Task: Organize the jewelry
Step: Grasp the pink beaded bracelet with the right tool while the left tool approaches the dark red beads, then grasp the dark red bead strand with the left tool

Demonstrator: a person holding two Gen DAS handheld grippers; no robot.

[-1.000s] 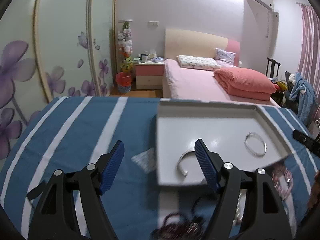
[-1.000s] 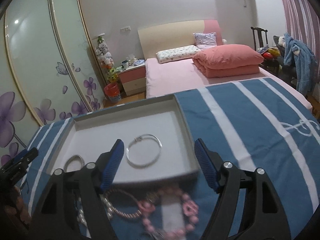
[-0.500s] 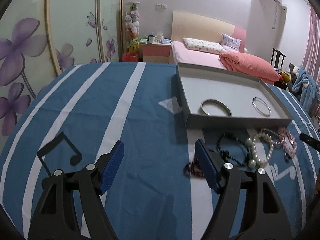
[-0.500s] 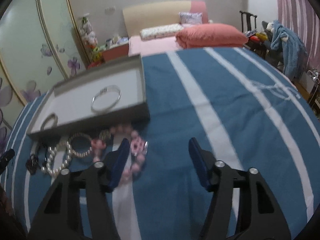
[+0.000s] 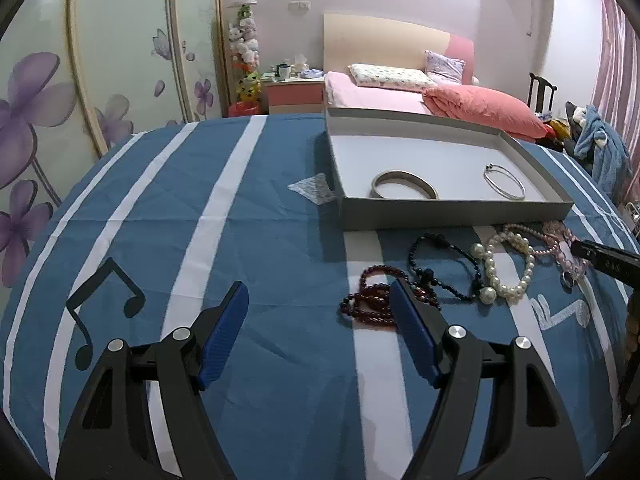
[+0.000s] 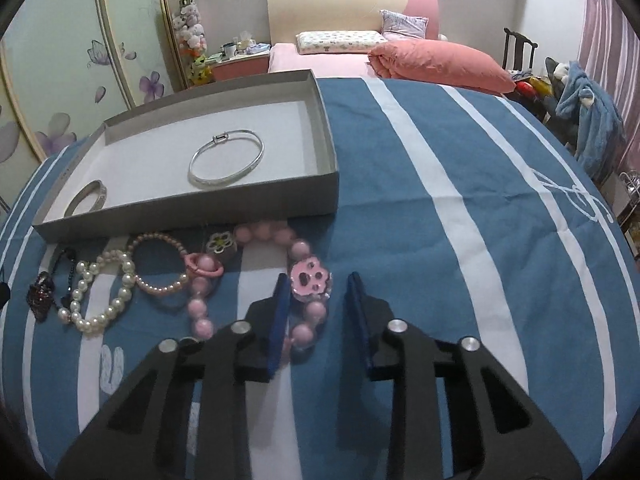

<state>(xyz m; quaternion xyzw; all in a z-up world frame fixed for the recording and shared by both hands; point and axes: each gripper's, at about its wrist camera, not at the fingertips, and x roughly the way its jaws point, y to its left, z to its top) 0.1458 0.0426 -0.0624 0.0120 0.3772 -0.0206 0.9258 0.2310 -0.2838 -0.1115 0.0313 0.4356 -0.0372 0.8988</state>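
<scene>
Pink bracelet (image 6: 304, 280) between right gripper (image 6: 318, 284) jaws

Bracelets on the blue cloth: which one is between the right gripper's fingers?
The big pink bead bracelet with the flower charm. The right gripper straddles it; the pearl bracelet and dark ones lie farther left.

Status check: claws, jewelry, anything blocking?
Both claws open, empty. Right claw straddling pink bead bracelet. Two bangles in tray; rest on cloth. Nothing blocking.
</scene>
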